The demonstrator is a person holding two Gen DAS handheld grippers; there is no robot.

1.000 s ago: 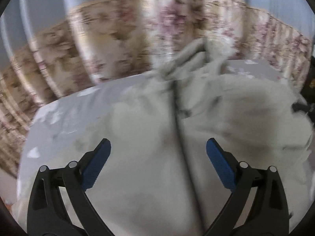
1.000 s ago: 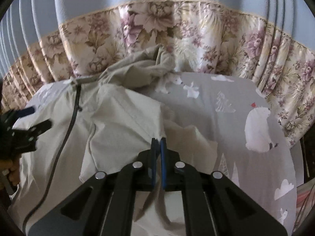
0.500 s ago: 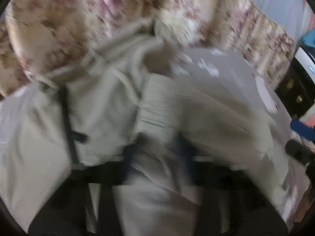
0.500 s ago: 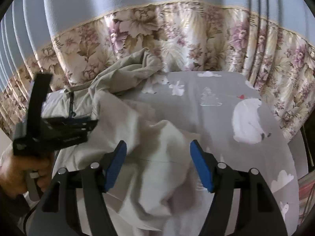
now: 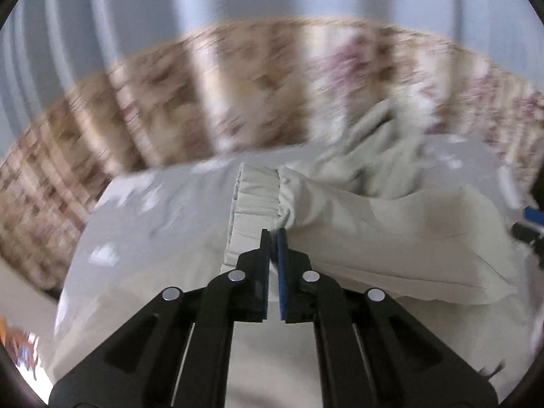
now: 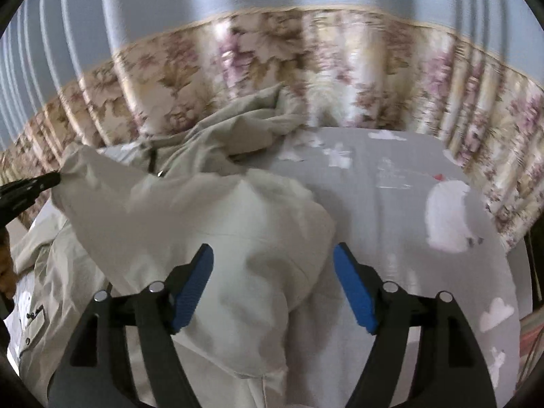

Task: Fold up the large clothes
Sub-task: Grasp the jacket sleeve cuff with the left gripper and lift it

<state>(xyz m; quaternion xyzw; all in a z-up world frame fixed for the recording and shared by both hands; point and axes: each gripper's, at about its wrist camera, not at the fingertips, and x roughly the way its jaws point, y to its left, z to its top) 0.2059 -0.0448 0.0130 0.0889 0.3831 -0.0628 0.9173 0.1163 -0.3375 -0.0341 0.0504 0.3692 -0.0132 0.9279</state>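
A large pale beige jacket (image 6: pixel 210 224) lies spread on the bed. My left gripper (image 5: pixel 273 234) is shut on its sleeve by the gathered elastic cuff (image 5: pixel 255 200) and holds the sleeve (image 5: pixel 391 231) lifted and stretched to the left. In the right wrist view the left gripper (image 6: pixel 51 180) shows at the left edge, pinching the sleeve end. My right gripper (image 6: pixel 273 261) is open and empty, its blue pads either side of the bunched sleeve fabric just above the jacket. The jacket's dark zipper (image 6: pixel 153 163) runs toward the rumpled hood (image 6: pixel 251 112) at the back.
The bed has a grey sheet (image 6: pixel 391 183) printed with white bears and clouds. A floral curtain (image 6: pixel 306 68) with a blue upper part hangs close behind the bed. The bed's right edge (image 6: pixel 520 272) drops off near dark furniture.
My left gripper swung onto the sleeve cuff, shut on it and pulled it up and left. My right gripper opened, let go of the fabric and stayed over the sleeve.
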